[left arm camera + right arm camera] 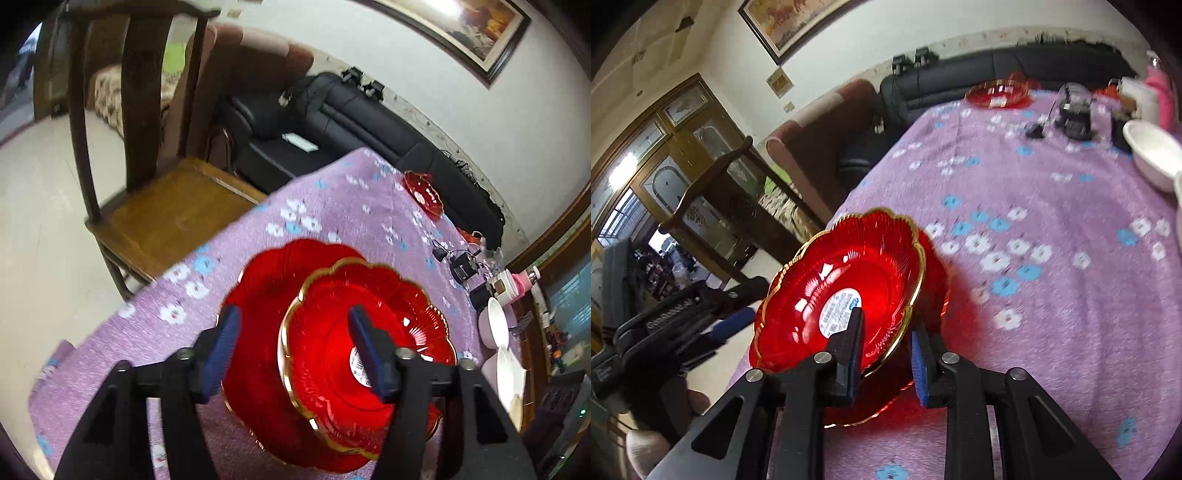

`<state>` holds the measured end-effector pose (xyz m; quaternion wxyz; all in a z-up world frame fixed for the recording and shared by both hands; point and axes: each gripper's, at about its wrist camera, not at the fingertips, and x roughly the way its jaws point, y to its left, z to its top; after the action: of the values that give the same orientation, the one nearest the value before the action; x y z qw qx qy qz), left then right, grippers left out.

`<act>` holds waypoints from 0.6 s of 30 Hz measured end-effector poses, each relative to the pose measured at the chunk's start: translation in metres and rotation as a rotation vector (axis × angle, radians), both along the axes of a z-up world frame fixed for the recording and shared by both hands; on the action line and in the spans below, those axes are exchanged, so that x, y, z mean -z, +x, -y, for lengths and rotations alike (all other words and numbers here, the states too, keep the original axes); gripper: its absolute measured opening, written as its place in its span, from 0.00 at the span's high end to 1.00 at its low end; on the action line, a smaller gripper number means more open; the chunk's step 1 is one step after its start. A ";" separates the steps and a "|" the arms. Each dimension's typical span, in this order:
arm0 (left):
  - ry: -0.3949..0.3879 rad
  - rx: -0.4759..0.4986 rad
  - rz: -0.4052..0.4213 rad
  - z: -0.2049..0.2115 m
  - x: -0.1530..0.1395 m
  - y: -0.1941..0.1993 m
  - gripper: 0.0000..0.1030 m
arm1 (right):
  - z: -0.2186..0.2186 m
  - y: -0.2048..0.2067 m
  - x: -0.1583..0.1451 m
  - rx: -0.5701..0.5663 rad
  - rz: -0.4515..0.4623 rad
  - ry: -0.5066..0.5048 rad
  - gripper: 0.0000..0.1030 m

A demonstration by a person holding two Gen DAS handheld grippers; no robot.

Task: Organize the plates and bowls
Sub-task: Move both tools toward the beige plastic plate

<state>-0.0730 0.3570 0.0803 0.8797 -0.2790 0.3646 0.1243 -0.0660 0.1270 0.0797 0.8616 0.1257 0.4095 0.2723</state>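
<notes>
The right gripper [886, 350] is straddling the near rim of a red gold-rimmed glass plate [842, 295], one blue-padded finger lying over the plate's inner face beside its white label and the other sitting behind the rim; the fingers are set close on either side of the rim, but whether the pads are actually pressing the glass I cannot tell. That plate is tilting up on edge, its far side lifted, above a larger red plate [934, 280] that is lying flat on the counter [1052, 295], which is covered with a purple cloth printed with white and blue flowers. In the left wrist view the same gold-rimmed plate [362, 339] is overlapping the right part of the larger red plate [258, 302]. The left gripper [295, 339] is hovering over both with its fingers spread wide and holding nothing, the right blue pad showing in front of the upper plate's centre. A third red dish [423, 192] is sitting at the far edge of the counter near the black sofa [369, 122], well apart from the stack. Two white bowls [495, 325] are resting at the counter's right side, just beside some dark gadgets and cables. A wooden chair [166, 206] is standing against the counter's left edge.
</notes>
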 end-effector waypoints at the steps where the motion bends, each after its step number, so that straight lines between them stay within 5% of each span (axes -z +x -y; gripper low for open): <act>1: 0.028 -0.018 -0.002 0.003 -0.006 -0.004 0.23 | 0.007 -0.004 -0.004 0.007 0.017 0.007 0.71; 7: 0.210 0.012 0.094 0.050 -0.046 -0.032 0.17 | 0.054 -0.033 -0.021 0.059 0.123 0.005 0.60; 13: 0.133 0.290 0.160 0.117 -0.055 -0.040 0.16 | 0.127 -0.051 -0.026 0.161 0.165 -0.020 0.53; 18: 0.101 0.457 0.070 0.169 -0.037 -0.028 0.16 | 0.212 -0.060 -0.028 0.296 0.156 -0.044 0.53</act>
<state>-0.1011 0.1875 0.1173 0.9100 -0.1488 0.3807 -0.0696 -0.1257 -0.0851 0.1076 0.9240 0.1440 0.3243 0.1424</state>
